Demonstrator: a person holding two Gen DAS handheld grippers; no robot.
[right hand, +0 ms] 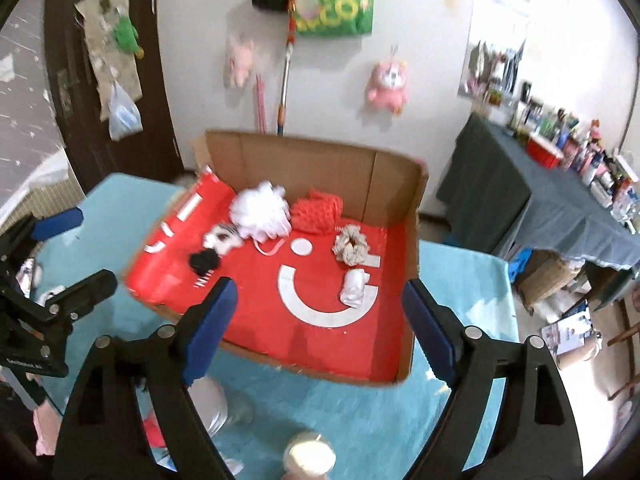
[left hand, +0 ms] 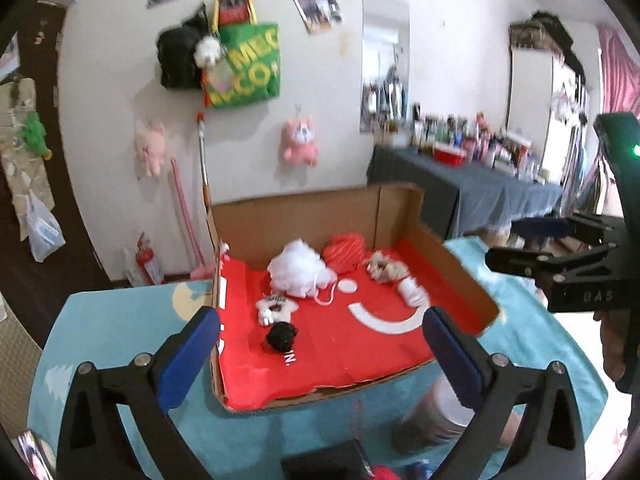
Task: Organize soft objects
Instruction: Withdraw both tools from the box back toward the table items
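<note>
A cardboard box [left hand: 320,210] [right hand: 316,164] with a red printed lining sits on a teal cloth. Inside lie a white bath puff [left hand: 298,268] [right hand: 258,210], a red knitted piece [left hand: 346,254] [right hand: 318,210], a beige scrunchie [left hand: 384,266] [right hand: 351,246], a white rolled piece [left hand: 414,294] [right hand: 354,288], a black-and-white plush [left hand: 274,306] [right hand: 222,240] and a black scrunchie [left hand: 282,336] [right hand: 204,262]. My left gripper [left hand: 320,340] is open above the box's near edge, nothing between its blue pads. My right gripper [right hand: 316,316] is open too, empty, over the box front.
A glass jar [right hand: 216,400] and a round lid [right hand: 310,460] stand on the teal cloth [left hand: 120,320] in front of the box. A cluttered side table [left hand: 480,184] with a grey cover is at the right. Bags and plush toys hang on the wall behind.
</note>
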